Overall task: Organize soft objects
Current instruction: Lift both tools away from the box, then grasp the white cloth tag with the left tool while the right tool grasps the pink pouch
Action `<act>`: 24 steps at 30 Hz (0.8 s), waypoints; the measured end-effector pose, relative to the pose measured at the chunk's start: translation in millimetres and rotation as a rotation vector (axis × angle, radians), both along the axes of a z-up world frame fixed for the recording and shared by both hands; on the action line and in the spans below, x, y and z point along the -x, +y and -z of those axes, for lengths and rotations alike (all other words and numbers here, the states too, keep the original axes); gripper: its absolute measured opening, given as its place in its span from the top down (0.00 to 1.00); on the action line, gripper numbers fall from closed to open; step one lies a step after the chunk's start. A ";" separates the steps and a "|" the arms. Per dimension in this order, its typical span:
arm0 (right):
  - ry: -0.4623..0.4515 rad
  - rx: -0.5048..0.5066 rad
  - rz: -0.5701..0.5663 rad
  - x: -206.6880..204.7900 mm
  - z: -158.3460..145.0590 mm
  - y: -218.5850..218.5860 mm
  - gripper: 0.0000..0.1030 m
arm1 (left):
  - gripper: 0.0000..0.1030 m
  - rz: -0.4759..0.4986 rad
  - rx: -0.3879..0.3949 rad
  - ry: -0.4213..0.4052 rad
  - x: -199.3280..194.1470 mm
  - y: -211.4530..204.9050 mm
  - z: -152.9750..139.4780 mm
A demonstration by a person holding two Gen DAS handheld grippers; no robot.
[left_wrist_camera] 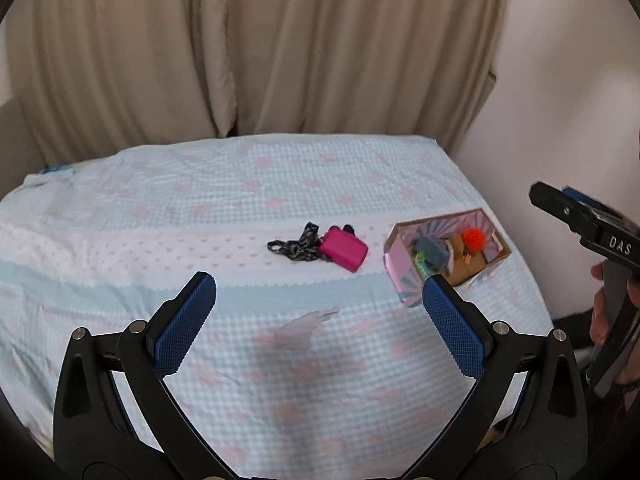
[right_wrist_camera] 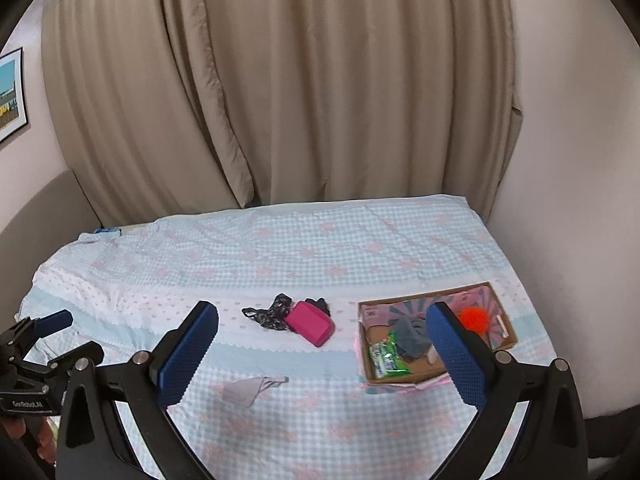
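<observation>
So the pink pouch (right_wrist_camera: 310, 329) sits mid-bed on the checked bedspread (right_wrist_camera: 280, 248), its long axis slanting away toward the left, with a black patterned strap (right_wrist_camera: 267, 314) bunched against its left end. A flat grey cloth (right_wrist_camera: 250, 390) lies nearer, straight ahead of the left gripper (left_wrist_camera: 320, 320). The cardboard box (right_wrist_camera: 502, 318), already holding a fuzzy orange ball (right_wrist_camera: 474, 319) and other bits, sits to the right, closer to the right gripper (right_wrist_camera: 322, 354). Both grippers are spread wide, holding nothing.
</observation>
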State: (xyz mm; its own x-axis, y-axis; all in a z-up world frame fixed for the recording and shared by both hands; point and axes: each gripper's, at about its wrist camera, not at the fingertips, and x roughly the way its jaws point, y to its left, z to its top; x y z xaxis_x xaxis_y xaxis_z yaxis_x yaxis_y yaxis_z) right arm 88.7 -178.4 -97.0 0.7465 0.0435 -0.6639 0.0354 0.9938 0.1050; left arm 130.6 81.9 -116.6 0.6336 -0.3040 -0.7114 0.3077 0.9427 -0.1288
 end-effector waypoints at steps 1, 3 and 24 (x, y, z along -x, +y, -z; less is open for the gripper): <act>0.003 0.003 -0.006 -4.3 5.7 4.4 0.00 | 0.00 0.011 0.002 0.005 -4.5 1.8 6.9; 0.007 0.016 -0.030 -17.2 23.9 14.6 0.00 | 0.00 0.037 0.001 0.016 -16.1 3.2 26.8; 0.189 0.219 -0.209 -164.5 289.4 50.9 0.00 | 0.04 0.244 -0.110 0.207 -104.9 -37.6 317.2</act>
State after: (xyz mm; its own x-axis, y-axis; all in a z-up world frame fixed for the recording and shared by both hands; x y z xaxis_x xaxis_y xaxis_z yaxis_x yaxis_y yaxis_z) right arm 253.2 -127.5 -386.4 0.5997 0.0235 -0.7999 -0.1727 0.9798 -0.1007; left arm 235.5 44.2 -433.7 0.3898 -0.3437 -0.8544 0.5043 0.8560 -0.1142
